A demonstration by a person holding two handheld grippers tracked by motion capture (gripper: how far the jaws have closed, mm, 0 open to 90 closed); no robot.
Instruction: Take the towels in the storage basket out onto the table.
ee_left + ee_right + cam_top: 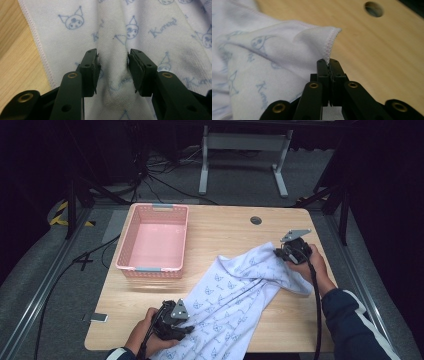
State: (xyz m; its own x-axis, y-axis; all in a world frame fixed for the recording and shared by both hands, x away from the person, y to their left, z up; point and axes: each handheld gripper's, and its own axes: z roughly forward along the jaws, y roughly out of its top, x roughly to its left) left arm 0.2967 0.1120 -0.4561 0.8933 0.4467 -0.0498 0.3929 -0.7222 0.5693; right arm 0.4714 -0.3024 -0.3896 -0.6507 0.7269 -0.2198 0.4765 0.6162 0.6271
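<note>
Your right gripper (278, 252) has its jaws clamped flat on the stitched corner of the white printed towel (235, 295) — in the right gripper view the hem rises straight out of the closed pads. Your right hand (311, 265) sits at the table's far right, forearm angled in from the lower right corner, with the corner lifted off the wood. Your left gripper (190, 327) rests low at the near edge, left hand (145, 337) wrapped behind it. Its jaws stand part open astride a raised fold of towel; the pads (93, 68) meet the fold's sides. The towel lies diagonally across the table (220, 227), right of the pink basket (152, 242).
</note>
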